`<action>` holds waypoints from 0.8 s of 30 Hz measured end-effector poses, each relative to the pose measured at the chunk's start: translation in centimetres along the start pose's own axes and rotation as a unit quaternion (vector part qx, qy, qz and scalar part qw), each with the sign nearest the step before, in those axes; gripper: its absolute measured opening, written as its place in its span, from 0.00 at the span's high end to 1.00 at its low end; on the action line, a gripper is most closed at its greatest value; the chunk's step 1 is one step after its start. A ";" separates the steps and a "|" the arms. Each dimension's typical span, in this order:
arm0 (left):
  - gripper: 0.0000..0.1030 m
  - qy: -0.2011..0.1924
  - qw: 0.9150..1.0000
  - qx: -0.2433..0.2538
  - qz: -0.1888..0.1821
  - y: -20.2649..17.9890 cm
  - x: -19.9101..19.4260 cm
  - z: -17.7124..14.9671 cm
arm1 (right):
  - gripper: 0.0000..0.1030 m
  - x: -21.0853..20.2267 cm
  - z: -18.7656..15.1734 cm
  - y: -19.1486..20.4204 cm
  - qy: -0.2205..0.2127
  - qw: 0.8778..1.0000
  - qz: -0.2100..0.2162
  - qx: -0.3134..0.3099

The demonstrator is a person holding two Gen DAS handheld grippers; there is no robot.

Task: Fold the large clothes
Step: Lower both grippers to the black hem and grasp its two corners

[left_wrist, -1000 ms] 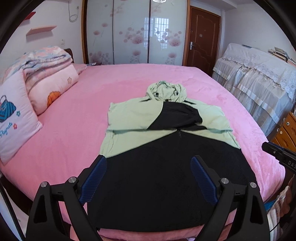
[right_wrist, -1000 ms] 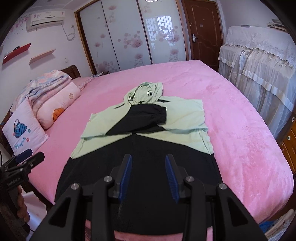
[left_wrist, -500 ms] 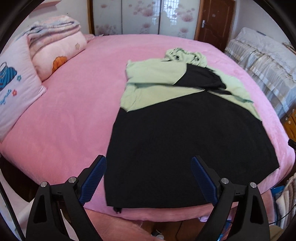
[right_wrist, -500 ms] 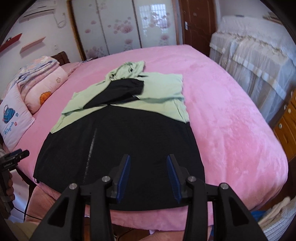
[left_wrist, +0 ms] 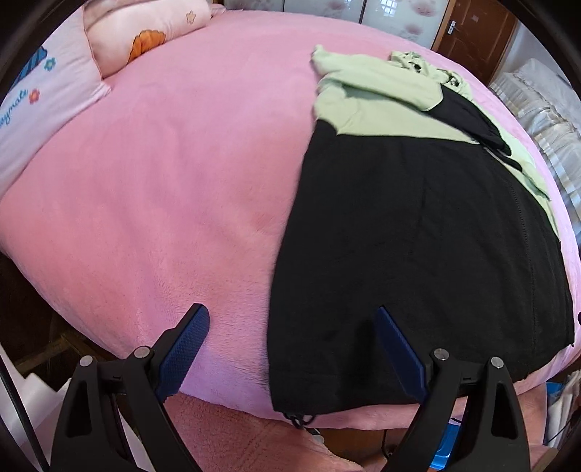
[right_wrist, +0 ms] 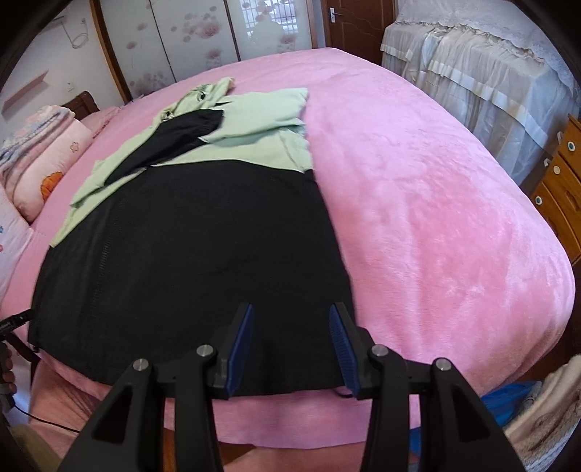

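A hoodie (left_wrist: 417,236) with a light green top and a black lower body lies flat on the pink bed (left_wrist: 163,181), hood toward the far side. A black sleeve (right_wrist: 174,145) is folded across its chest. My left gripper (left_wrist: 290,316) hangs open and wide over the hoodie's near left hem corner, one fingertip over the blanket and one over the black cloth. My right gripper (right_wrist: 292,308) is open, its jaws about half apart above the hoodie (right_wrist: 189,247) at the near right hem corner. Neither holds anything.
Pink pillows (left_wrist: 145,32) lie at the bed's far left. A lace-covered piece of furniture (right_wrist: 472,80) and wooden drawers (right_wrist: 559,188) stand to the right. Sliding wardrobe doors (right_wrist: 203,36) and a brown door (right_wrist: 356,21) are behind. The bed's front edge (right_wrist: 290,428) lies just below the hem.
Both grippers have come down and closer to the hoodie's hem, the left toward its left corner, the right toward its right corner. The right jaws stand slightly wider.
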State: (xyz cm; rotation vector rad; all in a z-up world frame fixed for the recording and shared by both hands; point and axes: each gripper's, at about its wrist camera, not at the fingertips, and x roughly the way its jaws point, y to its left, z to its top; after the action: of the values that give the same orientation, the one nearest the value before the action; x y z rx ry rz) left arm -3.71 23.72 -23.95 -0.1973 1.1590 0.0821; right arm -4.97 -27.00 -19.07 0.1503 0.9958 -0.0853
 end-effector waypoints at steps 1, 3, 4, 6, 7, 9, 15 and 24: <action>0.11 0.004 1.000 0.003 0.000 0.1 0.4 -0.1 | 0.57 0.3 -0.2 -0.7 0.005 1.000 -0.003 0.006; 0.11 0.007 1.000 0.007 0.001 0.1 0.9 -0.4 | 0.57 0.8 -0.4 -1.6 0.014 1.000 0.000 0.017; 0.11 0.006 1.000 0.008 0.000 0.1 1.1 -0.4 | 0.57 1.0 -0.7 -2.1 0.019 1.000 0.001 0.023; 0.11 0.008 1.000 0.009 -0.001 0.0 1.4 -0.5 | 0.57 1.5 -1.1 -2.7 0.027 0.999 0.000 0.028; 0.11 0.008 1.000 0.008 -0.002 0.0 1.6 -0.5 | 0.57 1.6 -1.1 -2.8 0.029 0.999 0.003 0.031; 0.11 0.012 1.000 0.006 -0.005 0.1 1.8 -0.5 | 0.57 1.9 -1.3 -3.2 0.031 0.999 0.011 0.037; 0.10 0.019 0.999 -0.002 -0.035 0.4 2.6 -0.3 | 0.57 3.0 -1.6 -3.7 0.042 0.997 0.030 0.049; 0.41 0.025 0.995 0.029 -0.094 -0.3 1.9 -0.9 | 0.57 2.7 -2.1 -3.2 0.056 0.994 0.086 0.030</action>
State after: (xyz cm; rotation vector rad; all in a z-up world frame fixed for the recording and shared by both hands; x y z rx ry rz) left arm -3.71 23.14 -25.99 -0.2568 1.1858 -0.1234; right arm -5.63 -29.79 -22.75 0.2987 1.0893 0.0518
